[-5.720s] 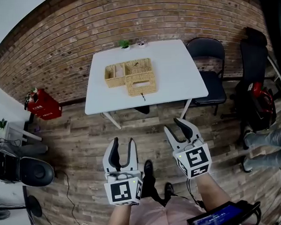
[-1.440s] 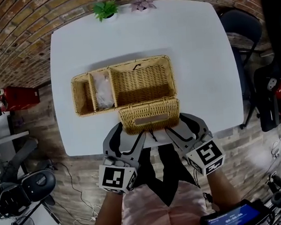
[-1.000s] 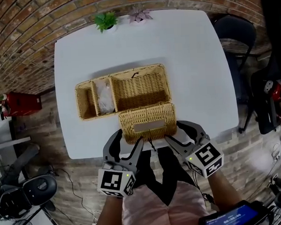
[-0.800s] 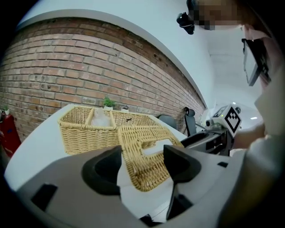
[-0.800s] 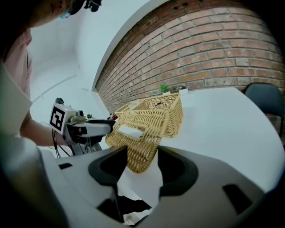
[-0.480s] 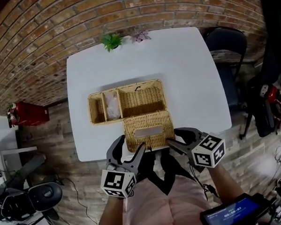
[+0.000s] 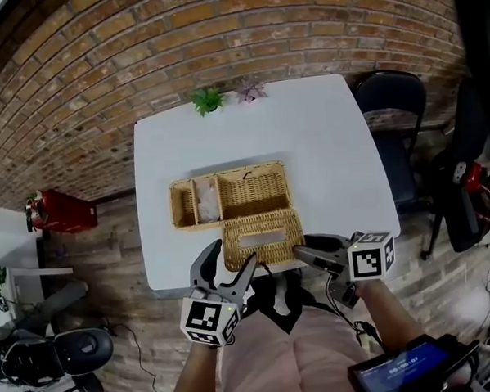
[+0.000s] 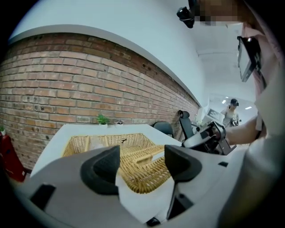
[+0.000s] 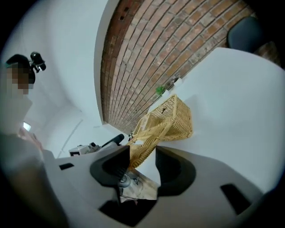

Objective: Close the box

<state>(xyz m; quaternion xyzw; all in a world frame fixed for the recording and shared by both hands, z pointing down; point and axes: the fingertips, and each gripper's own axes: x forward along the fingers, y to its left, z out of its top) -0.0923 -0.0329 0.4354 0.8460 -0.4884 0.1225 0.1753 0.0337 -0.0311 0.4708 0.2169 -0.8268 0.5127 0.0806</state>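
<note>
A wicker box point(image 7: 243, 193) stands open on the white table point(image 7: 324, 146). Its hinged lid point(image 7: 262, 236) slopes toward me, its near edge raised. My left gripper point(image 7: 227, 267) is open at the lid's near left corner, and the lid point(image 8: 138, 176) shows in the gap of the left gripper point(image 8: 141, 161). My right gripper point(image 7: 302, 252), rolled over, sits at the near right corner. Its jaws have just been closing. The lid point(image 9: 149, 142) runs edge-on between the jaws of the right gripper point(image 9: 142, 167), against one jaw, with a gap to the other.
A white wad lies in the box's left compartment point(image 7: 206, 203). Two small potted plants point(image 7: 208, 99) stand at the table's far edge. A dark chair point(image 7: 392, 101) is at the right, a red object point(image 7: 59, 213) on the floor at the left.
Both grippers have risen, and the lid's near edge has come up with them. The right gripper has rolled onto its side. The table looks smaller in the head view.
</note>
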